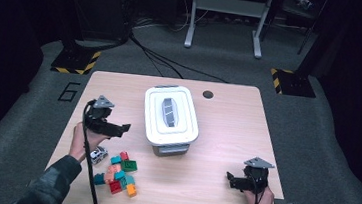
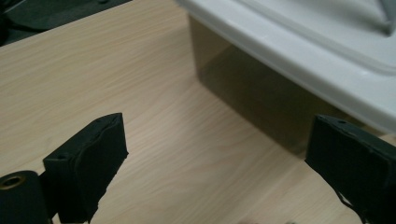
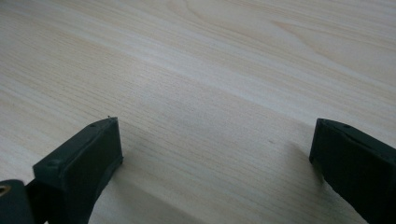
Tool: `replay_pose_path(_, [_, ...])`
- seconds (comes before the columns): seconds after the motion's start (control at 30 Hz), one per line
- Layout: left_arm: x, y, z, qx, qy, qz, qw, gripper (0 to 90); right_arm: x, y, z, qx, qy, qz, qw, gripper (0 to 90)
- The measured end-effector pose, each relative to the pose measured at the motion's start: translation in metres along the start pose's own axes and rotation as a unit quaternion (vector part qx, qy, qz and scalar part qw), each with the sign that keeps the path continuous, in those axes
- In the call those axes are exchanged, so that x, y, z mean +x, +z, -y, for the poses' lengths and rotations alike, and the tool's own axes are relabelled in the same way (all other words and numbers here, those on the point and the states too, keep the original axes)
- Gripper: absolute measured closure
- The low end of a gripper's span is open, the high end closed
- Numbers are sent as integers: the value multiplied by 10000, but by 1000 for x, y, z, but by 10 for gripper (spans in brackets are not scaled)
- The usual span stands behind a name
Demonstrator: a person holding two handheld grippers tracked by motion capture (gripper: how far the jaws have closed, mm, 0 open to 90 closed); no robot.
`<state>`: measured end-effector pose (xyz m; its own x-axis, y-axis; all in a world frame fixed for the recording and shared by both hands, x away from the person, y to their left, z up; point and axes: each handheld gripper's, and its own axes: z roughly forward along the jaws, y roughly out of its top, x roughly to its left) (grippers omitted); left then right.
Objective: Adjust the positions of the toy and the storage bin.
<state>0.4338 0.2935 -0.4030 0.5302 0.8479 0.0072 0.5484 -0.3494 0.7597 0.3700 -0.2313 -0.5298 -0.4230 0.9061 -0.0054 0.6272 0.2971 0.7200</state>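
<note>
A white lidded box (image 1: pixel 171 116) stands in the middle of the wooden table (image 1: pixel 226 131). My left gripper (image 1: pixel 123 128) hovers just left of the box, open, with nothing between its jaws. In the left gripper view the box's white lid (image 2: pixel 299 51) and its translucent wall (image 2: pixel 252 93) lie close ahead, between the open gripper (image 2: pixel 217 144). A pile of coloured bricks (image 1: pixel 120 173) lies near the front left edge, below my left hand. My right gripper (image 1: pixel 231 179) rests low at the front right, open over bare wood (image 3: pixel 210 93), its jaws wide apart (image 3: pixel 212 149).
A small white and black object (image 1: pixel 97 155) lies beside the bricks. A round cable hole (image 1: pixel 208 94) is in the table at the back right of the box. Beyond the table are cables on the floor and a grey table frame (image 1: pixel 226 16).
</note>
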Motion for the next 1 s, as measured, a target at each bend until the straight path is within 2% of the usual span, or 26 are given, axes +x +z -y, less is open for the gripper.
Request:
replay_pose_path(0.13, [22,-1,16,7,-130,-258,9996,18,0,0,0,-2,4,-11,10000,17])
replay_pose_path(0.27, [46,3,37,182,-220,-210,9994,17,0,0,0,2,24,-5,10000,17])
replay_pose_path(0.33, [58,8,49,307,-363,-282,9985,13,0,0,0,-1,30,0,10000,17])
replay_pose_path(0.47, [80,22,73,412,-687,-207,9966,0,0,0,0,0,36,4,10000,17])
replay_pose_path(0.53, [88,30,86,567,-749,-215,9953,0,1,0,0,0,42,11,10000,17])
replay_pose_path(0.63, [95,39,103,658,-855,-284,9938,0,1,0,0,-2,43,15,10000,17])
replay_pose_path(0.7, [98,42,110,582,-927,-303,9935,0,1,0,0,-1,44,14,10000,17])
replay_pose_path(0.77, [101,45,114,585,-1051,-202,9925,0,1,0,0,-2,44,15,10000,17])
replay_pose_path(0.83, [102,47,116,595,-1046,-178,9926,0,1,0,0,0,47,17,10000,17])
replay_pose_path(0.87, [102,48,117,575,-890,-256,9940,0,1,0,0,-2,51,20,10000,17])
replay_pose_path(0.9, [100,49,119,527,-830,-315,9947,0,1,0,0,-6,50,10,10000,16])
replay_pose_path(0.97, [95,51,122,480,-574,-495,9960,0,1,0,0,0,54,22,10000,16])
replay_pose_path(1.0, [93,51,124,371,-544,-529,9964,0,1,0,0,-4,50,12,10000,15])
